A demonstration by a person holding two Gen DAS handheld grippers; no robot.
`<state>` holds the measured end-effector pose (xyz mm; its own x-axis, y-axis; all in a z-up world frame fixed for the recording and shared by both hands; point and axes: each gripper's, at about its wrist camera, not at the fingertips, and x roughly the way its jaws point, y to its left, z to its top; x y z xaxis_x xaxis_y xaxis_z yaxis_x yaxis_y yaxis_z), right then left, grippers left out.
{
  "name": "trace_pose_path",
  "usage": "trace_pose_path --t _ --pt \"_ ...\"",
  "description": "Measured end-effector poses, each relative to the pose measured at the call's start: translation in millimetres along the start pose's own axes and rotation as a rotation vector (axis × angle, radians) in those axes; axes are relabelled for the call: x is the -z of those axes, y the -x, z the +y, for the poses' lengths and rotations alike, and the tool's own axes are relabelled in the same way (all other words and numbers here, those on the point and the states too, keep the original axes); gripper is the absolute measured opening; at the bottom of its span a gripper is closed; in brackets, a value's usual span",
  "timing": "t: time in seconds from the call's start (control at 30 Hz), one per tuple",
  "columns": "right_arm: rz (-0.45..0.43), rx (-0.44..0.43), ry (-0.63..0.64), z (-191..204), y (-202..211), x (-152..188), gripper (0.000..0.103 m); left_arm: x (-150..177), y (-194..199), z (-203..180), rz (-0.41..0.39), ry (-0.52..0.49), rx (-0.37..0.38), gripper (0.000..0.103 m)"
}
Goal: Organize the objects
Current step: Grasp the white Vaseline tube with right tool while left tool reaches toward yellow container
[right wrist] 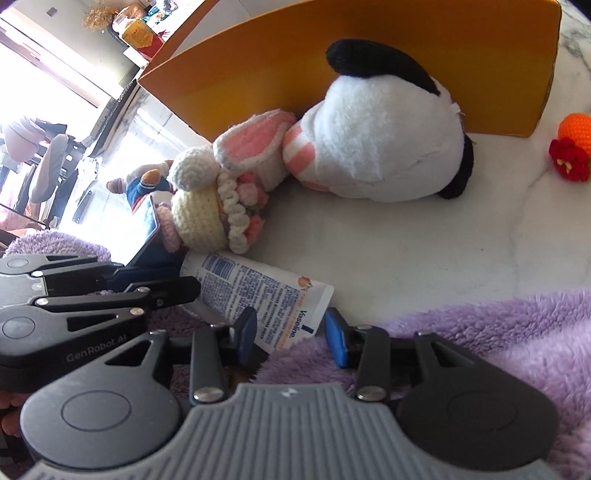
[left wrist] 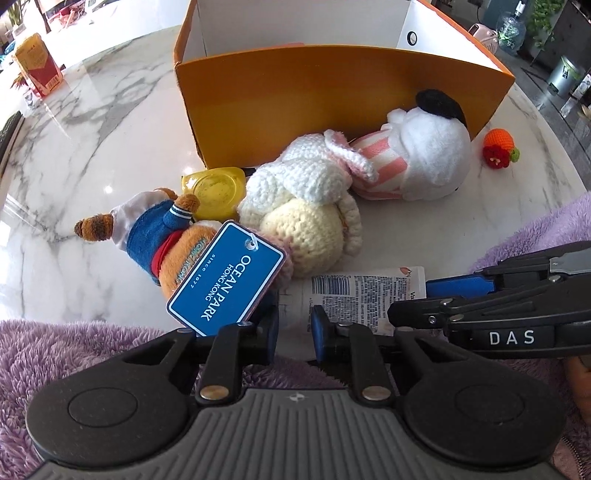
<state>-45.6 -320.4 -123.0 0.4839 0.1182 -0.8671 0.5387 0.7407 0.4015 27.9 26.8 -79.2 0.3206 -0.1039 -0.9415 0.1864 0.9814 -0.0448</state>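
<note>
Both hand-held grippers straddle Vaseline tube (right wrist: 258, 295): left hand-held gripper (left wrist: 293, 325) pinching cap end, right hand-held gripper (right wrist: 290, 332) spread around crimped end.

The bench (left wrist: 110, 122) is a white marble slab with grey veins, glossy enough to carry bright patches of daylight. Its far left edge gives onto a strongly lit, washed-out area. Near that far left corner stands a red and yellow carton (left wrist: 37, 68). Beyond the far right edge lie a dark floor, a grey pedal bin (left wrist: 563, 75), a large clear water bottle (left wrist: 511, 31) and green leafy plants (left wrist: 546, 18). In the right wrist view, a bright window (right wrist: 55, 70) floods the room with light on the left, and a grey office chair (right wrist: 48, 166) stands before it. A purple fleecy fabric (right wrist: 517, 332) covers the near edge.
</note>
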Motion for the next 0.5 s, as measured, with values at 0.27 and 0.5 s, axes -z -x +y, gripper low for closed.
trace_pose_path --t 0.27,0.5 --pt "-0.038 -0.042 -0.048 -11 9 2 0.033 -2 -5 2 0.003 0.024 -0.001 0.021" --pt "-0.039 -0.014 -0.065 -17 9 0 0.033 4 -25 5 0.067 0.030 -0.048 0.002"
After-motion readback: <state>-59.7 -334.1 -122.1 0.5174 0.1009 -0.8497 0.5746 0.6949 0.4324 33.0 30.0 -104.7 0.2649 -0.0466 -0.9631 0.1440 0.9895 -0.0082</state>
